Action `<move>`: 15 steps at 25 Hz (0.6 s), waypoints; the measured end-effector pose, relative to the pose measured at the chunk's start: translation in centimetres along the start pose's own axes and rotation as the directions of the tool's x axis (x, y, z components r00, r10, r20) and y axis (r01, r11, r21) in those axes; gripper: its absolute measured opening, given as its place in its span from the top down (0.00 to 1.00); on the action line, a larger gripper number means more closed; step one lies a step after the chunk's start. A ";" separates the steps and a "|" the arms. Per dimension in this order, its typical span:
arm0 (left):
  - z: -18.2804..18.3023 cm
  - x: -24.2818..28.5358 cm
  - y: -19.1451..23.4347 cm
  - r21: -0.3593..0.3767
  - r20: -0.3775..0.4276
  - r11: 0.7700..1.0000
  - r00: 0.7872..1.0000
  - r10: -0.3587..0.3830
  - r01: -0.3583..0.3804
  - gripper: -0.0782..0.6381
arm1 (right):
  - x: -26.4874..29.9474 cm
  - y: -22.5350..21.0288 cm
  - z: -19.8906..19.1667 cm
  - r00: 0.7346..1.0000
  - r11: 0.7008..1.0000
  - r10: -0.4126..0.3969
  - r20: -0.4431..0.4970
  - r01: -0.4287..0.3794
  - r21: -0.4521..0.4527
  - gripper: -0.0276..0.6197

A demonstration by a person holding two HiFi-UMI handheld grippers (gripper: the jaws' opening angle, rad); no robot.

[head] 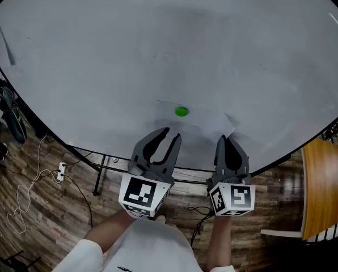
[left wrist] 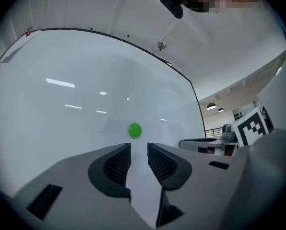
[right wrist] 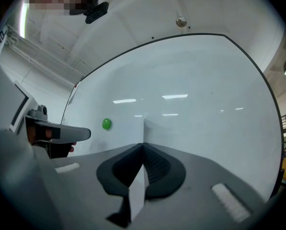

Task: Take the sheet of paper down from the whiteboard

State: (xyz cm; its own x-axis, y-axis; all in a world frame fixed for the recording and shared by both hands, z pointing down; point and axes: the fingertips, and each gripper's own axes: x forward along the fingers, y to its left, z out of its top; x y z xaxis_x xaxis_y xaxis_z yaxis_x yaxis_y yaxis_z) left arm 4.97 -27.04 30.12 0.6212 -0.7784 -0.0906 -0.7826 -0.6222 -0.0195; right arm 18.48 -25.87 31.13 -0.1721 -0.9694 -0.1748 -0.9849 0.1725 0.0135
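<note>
Right claw (right wrist: 143,145) clamped on paper (right wrist: 137,194), plain only in its own view, left claw (left wrist: 139,147) apart

The head view looks steeply down over the left hand-held gripper (head: 170,134) and right hand-held gripper (head: 227,139) onto the whiteboard (head: 157,38) and wooden floor (head: 38,208). Each gripper view rides behind its own jaws, facing the whiteboard closely, nearly level. All 3 share the green magnet (head: 181,111) and sheet of paper (head: 206,123).

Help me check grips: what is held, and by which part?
Right gripper pinches the sheet of paper by its lower right corner; left gripper, open around it, holds nothing.
</note>
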 end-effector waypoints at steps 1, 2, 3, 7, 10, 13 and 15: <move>0.3 0.3 0.1 0.007 0.006 1.000 1.000 0.014 -0.014 0.75 | 0.0 0.1 0.0 1.000 1.000 -0.001 0.000 0.001 0.003 0.94; 0.5 0.6 0.2 0.016 0.015 0.999 0.999 0.028 -0.028 0.73 | 0.0 0.2 0.0 1.000 1.000 -0.002 0.001 0.002 0.007 0.94; 0.8 0.9 0.3 0.025 0.022 0.999 0.999 0.043 -0.044 0.72 | 0.0 0.2 0.0 1.000 1.000 -0.003 0.002 0.003 0.011 0.94; 1.8 1.8 0.5 0.056 0.044 0.993 0.994 0.102 -0.105 0.66 | 0.1 0.3 0.0 1.000 1.000 -0.002 0.001 0.002 0.009 0.94; 2.1 2.2 0.3 0.077 0.043 0.989 0.991 0.125 -0.128 0.66 | -0.2 -0.1 -0.6 1.000 1.000 -0.012 -0.007 0.012 0.025 0.94; 2.2 2.7 0.2 0.084 0.051 0.986 0.989 0.141 -0.145 0.66 | 0.0 0.1 0.2 1.000 1.000 -0.007 0.005 0.007 0.009 0.94; 2.4 2.9 0.3 0.086 0.068 0.983 0.985 0.159 -0.164 0.66 | -0.1 0.0 0.2 1.000 1.000 -0.011 0.007 0.011 0.011 0.94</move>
State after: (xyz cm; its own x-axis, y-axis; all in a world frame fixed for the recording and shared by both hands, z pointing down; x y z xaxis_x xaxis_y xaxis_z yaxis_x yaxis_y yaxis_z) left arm 6.43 -29.32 27.50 0.4850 -0.8598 -0.1597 -0.8745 -0.4766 -0.0897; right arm 18.54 -25.76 30.91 -0.1612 -0.9701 -0.1814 -0.9865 0.1639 0.0005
